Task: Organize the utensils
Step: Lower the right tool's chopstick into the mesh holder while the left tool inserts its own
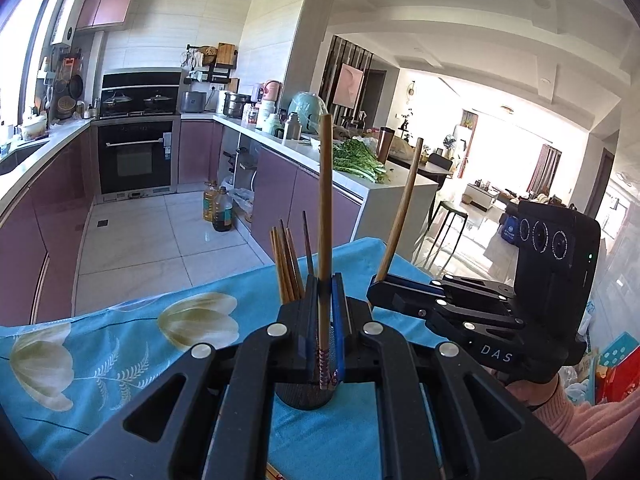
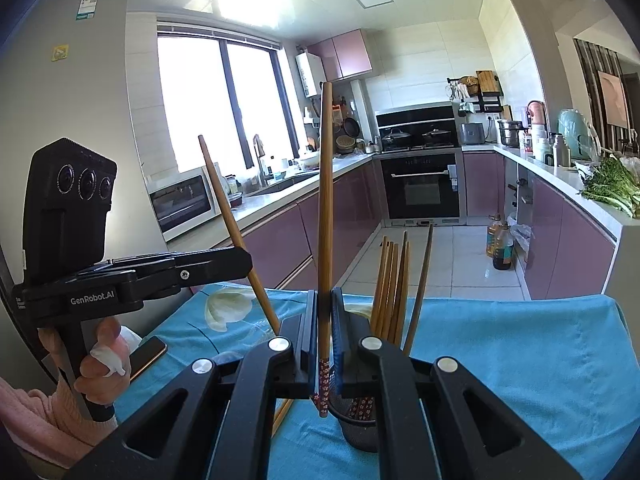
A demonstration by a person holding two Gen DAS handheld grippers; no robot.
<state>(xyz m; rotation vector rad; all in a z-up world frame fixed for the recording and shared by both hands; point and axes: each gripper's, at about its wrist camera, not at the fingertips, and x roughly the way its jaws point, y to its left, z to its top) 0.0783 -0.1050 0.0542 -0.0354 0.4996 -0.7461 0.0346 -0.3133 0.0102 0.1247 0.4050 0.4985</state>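
Left gripper: clamped on one upright chopstick, tip above holder. Right gripper: clamped on second chopstick, holder just right, bundle inside.

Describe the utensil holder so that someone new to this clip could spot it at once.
Start at the blue floral tablecloth in the foreground. On it stands a small dark mesh holder, right behind the right gripper. It alone holds a bundle of upright brown chopsticks; the grippers each hold just one.
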